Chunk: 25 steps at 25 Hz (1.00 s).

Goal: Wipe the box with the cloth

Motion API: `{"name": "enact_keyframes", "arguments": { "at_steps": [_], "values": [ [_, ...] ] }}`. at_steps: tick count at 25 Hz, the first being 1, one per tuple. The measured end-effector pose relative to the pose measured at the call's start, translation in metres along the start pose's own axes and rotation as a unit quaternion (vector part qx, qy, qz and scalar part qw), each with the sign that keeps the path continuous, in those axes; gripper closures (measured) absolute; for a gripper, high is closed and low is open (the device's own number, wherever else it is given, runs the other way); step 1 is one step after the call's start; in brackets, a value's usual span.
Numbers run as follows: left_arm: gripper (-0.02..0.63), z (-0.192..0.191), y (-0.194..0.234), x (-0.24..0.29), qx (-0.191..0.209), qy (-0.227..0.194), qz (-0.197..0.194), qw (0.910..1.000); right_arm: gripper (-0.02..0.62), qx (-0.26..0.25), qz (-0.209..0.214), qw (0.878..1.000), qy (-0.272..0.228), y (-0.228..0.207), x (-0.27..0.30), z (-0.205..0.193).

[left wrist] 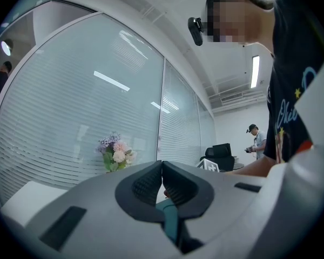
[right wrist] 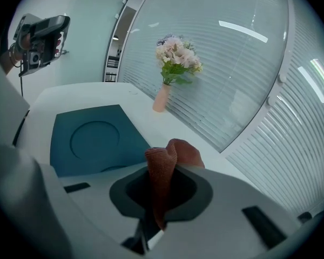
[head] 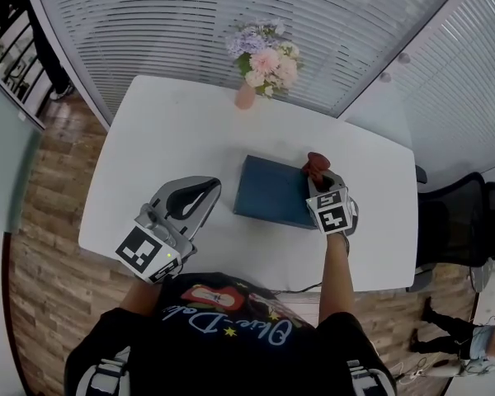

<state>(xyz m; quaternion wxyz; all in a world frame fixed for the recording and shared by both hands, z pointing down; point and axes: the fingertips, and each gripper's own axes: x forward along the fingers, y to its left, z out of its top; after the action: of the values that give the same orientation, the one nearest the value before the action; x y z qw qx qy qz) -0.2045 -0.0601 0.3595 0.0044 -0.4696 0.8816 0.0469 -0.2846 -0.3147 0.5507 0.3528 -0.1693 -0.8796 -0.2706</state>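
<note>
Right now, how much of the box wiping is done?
Done: the reddish-brown cloth is pinched in the right gripper. In hand: it sits at the right edge of the flat dark blue box; contact unclear. Left: wiping across its top. The left gripper is shut, empty, off to the side.

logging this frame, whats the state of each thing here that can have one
left gripper: jaws together, empty, apart from the box
right gripper: jaws shut on the cloth
cloth: bunched, sticking up from the jaws by the box's right edge
box: closed, flat on the table
vase of flowers: upright at the far table edge
</note>
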Motion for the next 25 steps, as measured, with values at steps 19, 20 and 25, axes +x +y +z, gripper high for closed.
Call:
{"name": "enact_keyframes", "arguments": {
  "at_steps": [19, 20, 25],
  "values": [
    [0.602, 0.004, -0.002, -0.002, -0.006, -0.008, -0.005, 0.9999, 0.569, 0.105, -0.114, 0.979, -0.128, -0.049, -0.064, 0.044],
    [0.602, 0.004, -0.001, -0.003, -0.006, -0.009, -0.004, 0.9999, 0.569, 0.103, -0.111, 0.978, -0.145, -0.045, -0.067, 0.055],
    [0.602, 0.005, 0.003, -0.006, -0.006, -0.009, 0.003, 0.9999, 0.569, 0.075, -0.062, 0.975, -0.202, 0.002, -0.065, 0.112]
  ]
}}
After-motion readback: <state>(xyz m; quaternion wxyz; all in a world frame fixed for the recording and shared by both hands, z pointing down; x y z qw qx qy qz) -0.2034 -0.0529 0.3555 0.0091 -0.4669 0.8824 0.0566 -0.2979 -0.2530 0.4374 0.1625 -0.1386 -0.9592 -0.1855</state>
